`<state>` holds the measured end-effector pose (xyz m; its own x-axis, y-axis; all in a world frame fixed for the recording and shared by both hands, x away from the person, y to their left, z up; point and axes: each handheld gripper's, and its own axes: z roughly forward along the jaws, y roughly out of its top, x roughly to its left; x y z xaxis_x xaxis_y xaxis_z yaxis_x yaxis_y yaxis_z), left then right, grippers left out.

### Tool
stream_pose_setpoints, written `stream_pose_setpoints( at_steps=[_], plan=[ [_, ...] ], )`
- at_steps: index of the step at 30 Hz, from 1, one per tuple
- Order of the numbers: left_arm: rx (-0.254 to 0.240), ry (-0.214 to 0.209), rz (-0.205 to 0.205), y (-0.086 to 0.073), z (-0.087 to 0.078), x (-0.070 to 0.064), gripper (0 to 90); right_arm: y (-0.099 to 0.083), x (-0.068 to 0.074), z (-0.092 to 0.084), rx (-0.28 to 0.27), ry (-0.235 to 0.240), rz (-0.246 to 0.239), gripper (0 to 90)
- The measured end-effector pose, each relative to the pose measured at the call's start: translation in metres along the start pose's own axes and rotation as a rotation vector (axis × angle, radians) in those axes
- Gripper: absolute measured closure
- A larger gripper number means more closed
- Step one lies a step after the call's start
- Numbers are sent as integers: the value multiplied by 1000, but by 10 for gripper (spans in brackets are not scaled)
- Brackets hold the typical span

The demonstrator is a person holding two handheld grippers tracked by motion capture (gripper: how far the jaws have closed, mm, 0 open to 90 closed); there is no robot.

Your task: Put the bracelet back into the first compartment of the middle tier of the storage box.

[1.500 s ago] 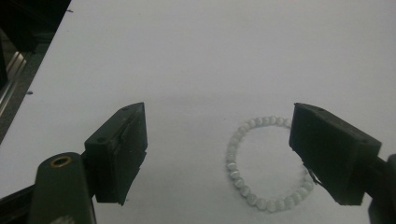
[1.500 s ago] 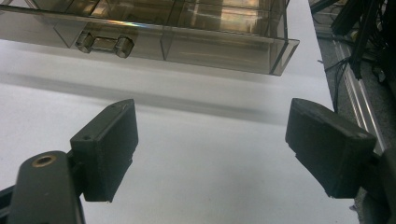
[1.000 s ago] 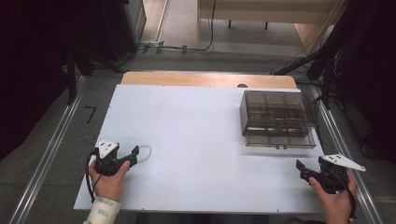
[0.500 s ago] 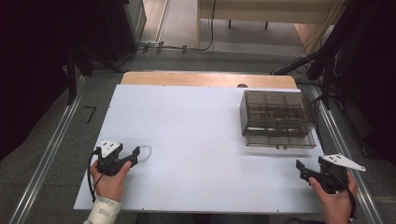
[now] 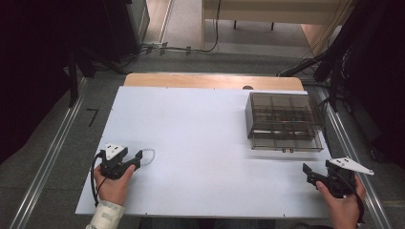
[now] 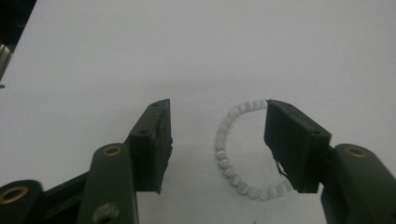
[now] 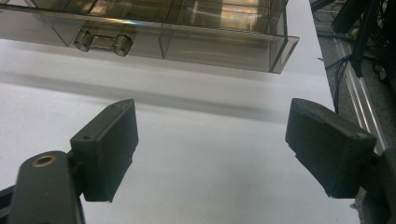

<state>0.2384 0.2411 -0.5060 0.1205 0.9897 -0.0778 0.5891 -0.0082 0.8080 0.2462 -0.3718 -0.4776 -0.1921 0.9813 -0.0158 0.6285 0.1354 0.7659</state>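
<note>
Left gripper (image 6: 217, 140) is gaping beside a white bead bracelet (image 6: 238, 151); right gripper (image 7: 210, 149) is gaping before a smoky compartment box (image 7: 154, 28).

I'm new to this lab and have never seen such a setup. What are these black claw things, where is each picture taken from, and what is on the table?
A person holds two hand-held grippers, each with two black jaws and its own camera. The high view looks down on the white table: left gripper, right gripper. The left gripper view looks along its open jaws, which stand on either side of a white bead bracelet lying on the table, not yet gripped. The right gripper view shows open jaws holding nothing, facing a smoky clear plastic compartment box. It stands at the table's far right.
</note>
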Motion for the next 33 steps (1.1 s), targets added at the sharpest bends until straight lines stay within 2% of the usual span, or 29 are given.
stream_pose_setpoints(
  at_steps=[16, 24, 27, 29, 33],
  plan=[
    [82, -1, 10, -1, 7, 4, 638, 0, 0, 0, 1, -1, -3, 159],
    [93, 3, 20, -1, 9, 5, 712, 0, 0, 0, 1, -3, -4, 161],
    [91, 22, 36, -2, 9, 3, 735, 0, 1, 0, 1, -2, -5, 161],
    [93, 40, 68, -2, 9, 0, 745, 0, 1, 0, 1, -2, -5, 161],
    [86, 42, 71, -3, 10, -1, 754, 0, 1, 0, 2, -3, -6, 161]
  ],
)
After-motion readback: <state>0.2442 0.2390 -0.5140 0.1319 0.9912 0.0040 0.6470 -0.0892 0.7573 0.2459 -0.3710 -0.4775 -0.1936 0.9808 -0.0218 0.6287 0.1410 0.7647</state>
